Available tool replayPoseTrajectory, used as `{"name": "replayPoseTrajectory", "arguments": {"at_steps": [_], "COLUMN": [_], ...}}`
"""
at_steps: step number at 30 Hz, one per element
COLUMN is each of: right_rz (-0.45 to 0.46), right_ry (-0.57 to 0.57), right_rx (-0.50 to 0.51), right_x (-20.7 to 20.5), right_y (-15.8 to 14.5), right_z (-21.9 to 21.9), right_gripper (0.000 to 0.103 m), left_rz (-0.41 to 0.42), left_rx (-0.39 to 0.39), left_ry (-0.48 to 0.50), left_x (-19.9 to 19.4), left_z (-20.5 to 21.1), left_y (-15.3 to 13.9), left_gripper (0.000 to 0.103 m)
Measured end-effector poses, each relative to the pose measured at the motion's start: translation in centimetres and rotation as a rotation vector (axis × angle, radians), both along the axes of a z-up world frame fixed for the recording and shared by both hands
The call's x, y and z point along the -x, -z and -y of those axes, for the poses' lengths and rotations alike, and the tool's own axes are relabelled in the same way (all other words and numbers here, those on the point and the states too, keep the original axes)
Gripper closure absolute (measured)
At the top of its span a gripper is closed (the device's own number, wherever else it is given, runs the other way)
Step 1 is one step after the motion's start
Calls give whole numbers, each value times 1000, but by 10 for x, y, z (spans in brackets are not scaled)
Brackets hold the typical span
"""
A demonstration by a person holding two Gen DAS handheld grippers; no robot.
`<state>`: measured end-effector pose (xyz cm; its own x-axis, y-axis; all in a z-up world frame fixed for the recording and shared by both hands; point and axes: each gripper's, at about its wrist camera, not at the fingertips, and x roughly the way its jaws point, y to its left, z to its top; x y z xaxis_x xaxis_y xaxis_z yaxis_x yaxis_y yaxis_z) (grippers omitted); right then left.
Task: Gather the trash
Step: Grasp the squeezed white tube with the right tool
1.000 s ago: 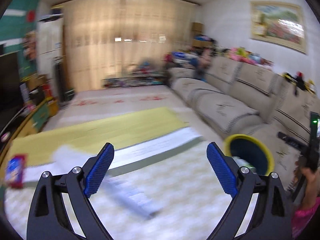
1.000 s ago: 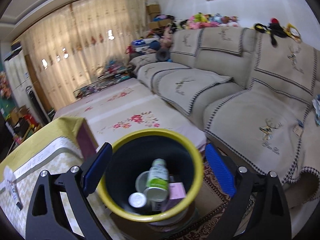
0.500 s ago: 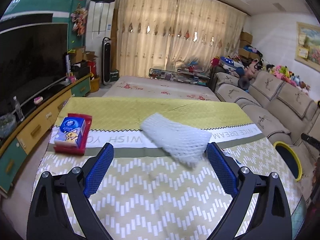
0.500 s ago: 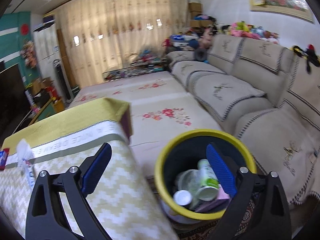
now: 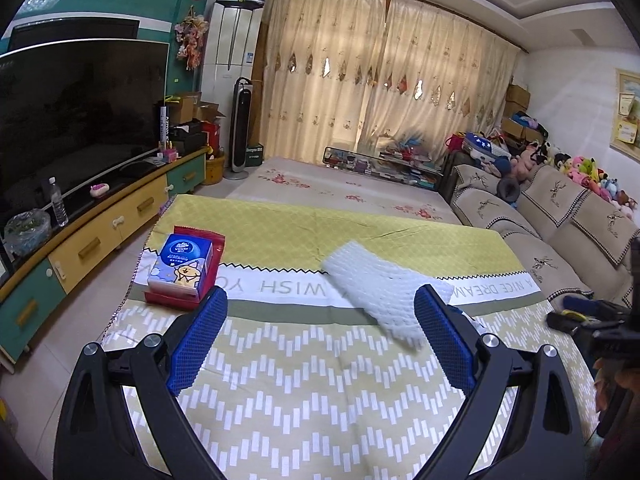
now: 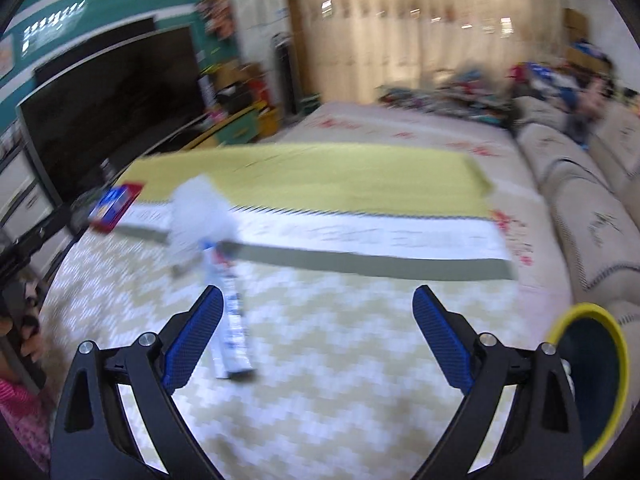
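Yellow-rimmed bin (image 6: 592, 384) now off at right edge, contents unseen; both claws (image 5: 320, 332) (image 6: 318, 332) wide, empty.

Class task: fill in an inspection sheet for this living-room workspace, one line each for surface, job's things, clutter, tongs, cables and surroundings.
Surface: table under a yellow-green chevron cloth printed with words.
Job's things: white foam net lying on the cloth ahead of the left tongs; long white wrapper flat on the cloth, blurred; yellow-rimmed bin beside the table's right edge.
Clutter: blue tissue pack on a red box at the cloth's left side.
Tongs: left tongs open, empty; right tongs open, empty.
Cables: nothing seen.
Surroundings: television on a low cabinet at left, beige sofa with soft toys at right, curtains at the far end.
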<state>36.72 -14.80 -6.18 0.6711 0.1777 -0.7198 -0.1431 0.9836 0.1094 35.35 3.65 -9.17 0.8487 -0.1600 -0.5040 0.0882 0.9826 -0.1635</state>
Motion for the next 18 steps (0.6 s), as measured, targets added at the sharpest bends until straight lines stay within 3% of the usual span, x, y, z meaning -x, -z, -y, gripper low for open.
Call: {"name": "replayPoseTrajectory", "arguments": {"at_steps": [6, 14, 18], "right_rz": [-83, -149, -147], "right_ry": [-122, -187, -192], "right_rx": [25, 40, 61], "right_x": [-20, -27, -28], "right_y": [24, 49, 53], "right_z": [-45, -63, -69], "right_gripper": [14, 38, 45], "left_rz": [-3, -20, -26], "left_rx": [-7, -26, -44], "left_ry": [12, 34, 42], "left_x": [3, 0, -1], "left_z": [10, 20, 27], "left_y": [0, 4, 7], "left_gripper": [9, 9, 9]}}
